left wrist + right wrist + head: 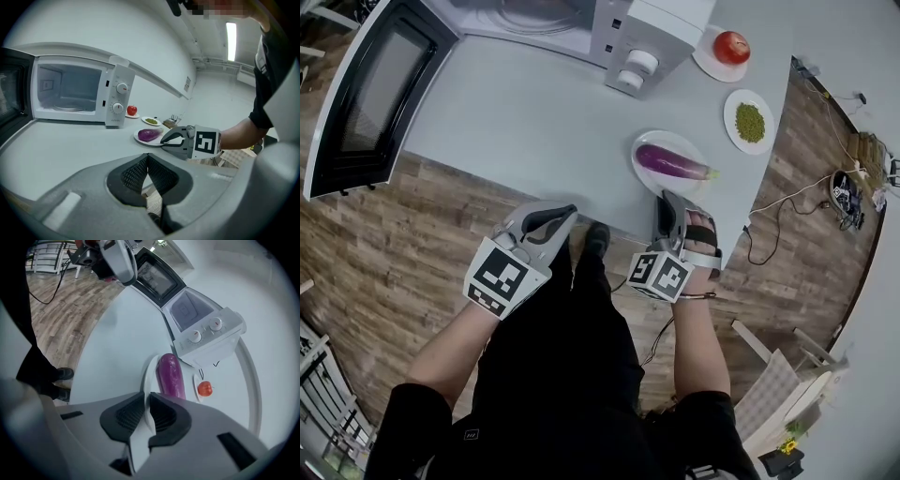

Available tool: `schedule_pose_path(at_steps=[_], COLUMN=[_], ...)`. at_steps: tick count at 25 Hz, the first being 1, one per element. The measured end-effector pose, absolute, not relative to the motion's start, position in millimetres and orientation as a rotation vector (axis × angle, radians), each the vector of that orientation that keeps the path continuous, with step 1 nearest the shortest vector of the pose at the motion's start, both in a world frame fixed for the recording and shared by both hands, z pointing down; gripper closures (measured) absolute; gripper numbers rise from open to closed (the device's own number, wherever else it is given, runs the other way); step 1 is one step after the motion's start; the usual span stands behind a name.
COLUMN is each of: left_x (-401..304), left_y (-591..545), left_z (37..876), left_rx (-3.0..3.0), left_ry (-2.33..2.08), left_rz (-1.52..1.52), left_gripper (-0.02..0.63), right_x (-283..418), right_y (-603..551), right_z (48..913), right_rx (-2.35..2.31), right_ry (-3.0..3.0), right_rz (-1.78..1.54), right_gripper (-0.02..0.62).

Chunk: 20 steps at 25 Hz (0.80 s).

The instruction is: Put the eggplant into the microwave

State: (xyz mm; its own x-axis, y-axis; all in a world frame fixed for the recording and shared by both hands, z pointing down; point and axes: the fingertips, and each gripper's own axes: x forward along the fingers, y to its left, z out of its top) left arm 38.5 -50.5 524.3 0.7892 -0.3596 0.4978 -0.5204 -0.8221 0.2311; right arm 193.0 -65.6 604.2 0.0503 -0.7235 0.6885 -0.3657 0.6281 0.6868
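Note:
A purple eggplant (670, 162) (149, 135) (171, 378) lies on a white plate (649, 180) (148, 373) near the front edge of the grey table. My right gripper (667, 199) (146, 401) (164, 140) reaches the plate's near rim, and its jaws are shut on that rim, short of the eggplant. My left gripper (567, 214) (147, 158) hovers by the table's front edge, shut with nothing in it. The white microwave (628, 37) (70, 91) (201, 333) stands at the back, its door (375, 89) swung wide open and its chamber empty.
A tomato (731, 47) on a small plate sits right of the microwave, and a plate of green beans (750, 122) lies behind the eggplant plate. Cables (787, 202) trail over the wooden floor at the right. A pale chair (773, 375) stands at lower right.

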Motion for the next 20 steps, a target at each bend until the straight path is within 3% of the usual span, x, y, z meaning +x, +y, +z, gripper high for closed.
schedule_pose_path(at_steps=[20], left_x=[50], left_y=[-41], left_z=[534], left_rx=[2.644], left_ry=[-0.612], left_rz=[0.660], left_gripper=[0.598], right_x=[197], right_y=[-63], right_z=[591], right_rx=[1.118], right_ry=[-1.497], right_rz=[-0.509], right_gripper=[0.571])
